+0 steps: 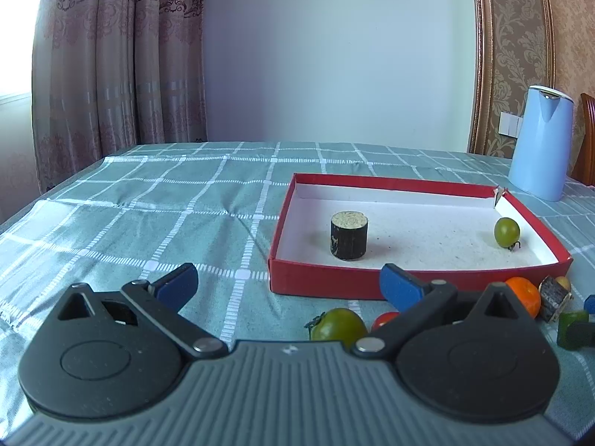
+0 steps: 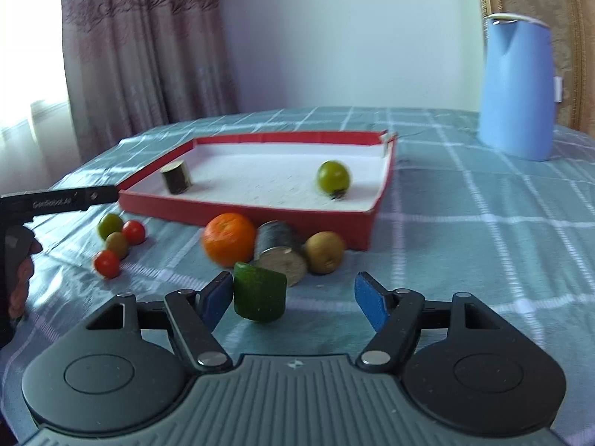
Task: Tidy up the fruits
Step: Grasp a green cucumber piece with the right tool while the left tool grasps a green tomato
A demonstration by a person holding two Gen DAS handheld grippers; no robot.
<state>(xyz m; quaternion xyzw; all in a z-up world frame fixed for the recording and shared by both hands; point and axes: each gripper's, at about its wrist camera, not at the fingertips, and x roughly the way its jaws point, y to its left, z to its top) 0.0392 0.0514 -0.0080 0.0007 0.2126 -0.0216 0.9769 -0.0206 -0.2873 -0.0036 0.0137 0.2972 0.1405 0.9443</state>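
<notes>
Right hand-held gripper (image 2: pixel 293 303) stands spread around the green cucumber chunk (image 2: pixel 259 293) on the tabletop (image 2: pixel 483 245); its left pad touches or nearly touches, the right pad is clear, so nothing is gripped. Left hand-held gripper (image 1: pixel 288 282) hovers spread and empty. Next, likely: centre, close, carry to the red box (image 2: pixel 260 210), which already holds a green tomato (image 2: pixel 333 175).

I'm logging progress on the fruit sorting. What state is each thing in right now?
Box: open, no lid.
Green tomato: in the box.
Dark cylinder: upright in the box.
Orange: outside, on the cloth.
Kiwi: outside, by the box wall.
Green chunk: between the right tongs, not pressed.
Left tongs: open, empty.
Kettle: upright, lid shut.
</notes>
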